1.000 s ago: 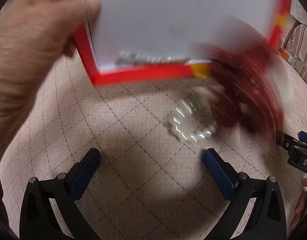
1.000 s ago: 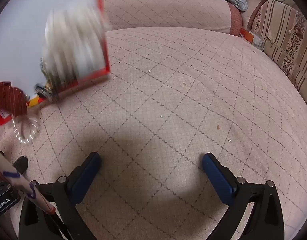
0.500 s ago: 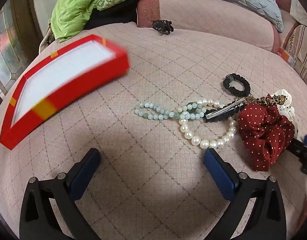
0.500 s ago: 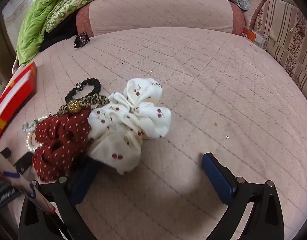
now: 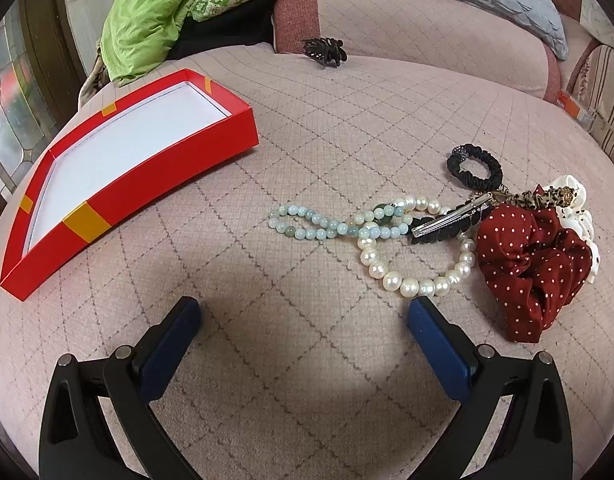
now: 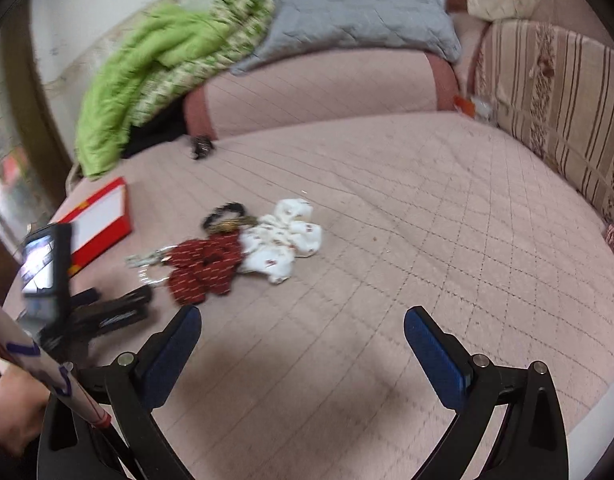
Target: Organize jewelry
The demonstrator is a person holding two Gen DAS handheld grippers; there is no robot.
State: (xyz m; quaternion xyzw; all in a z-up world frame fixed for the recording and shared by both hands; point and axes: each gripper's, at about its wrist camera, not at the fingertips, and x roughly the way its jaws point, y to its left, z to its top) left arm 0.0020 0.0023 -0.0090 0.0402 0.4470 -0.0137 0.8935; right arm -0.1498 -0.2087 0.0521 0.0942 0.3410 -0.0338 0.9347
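We've just emptied the red box [image 5: 147, 168]; the pearl bracelet [image 5: 419, 256] lies right of it, both grippers [image 5: 303, 320] [image 6: 303, 320] released, sorting can begin.

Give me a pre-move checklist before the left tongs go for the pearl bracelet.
1. Left tongs open and empty: ok.
2. White pearl bracelet in view just ahead of the left tongs: ok.
3. Bracelet free of other items: not ok. The pale green bead bracelet crosses it and the silver-and-black feather hair clip lies over it.
4. Shallow red cardboard box with white lining upright, open, nothing visible inside: ok.
5. Dark red polka-dot fabric scrunchie apart from the pearls: cannot tell; it sits right at the strand's edge.
6. Right tongs open, empty, away from the pile: ok.
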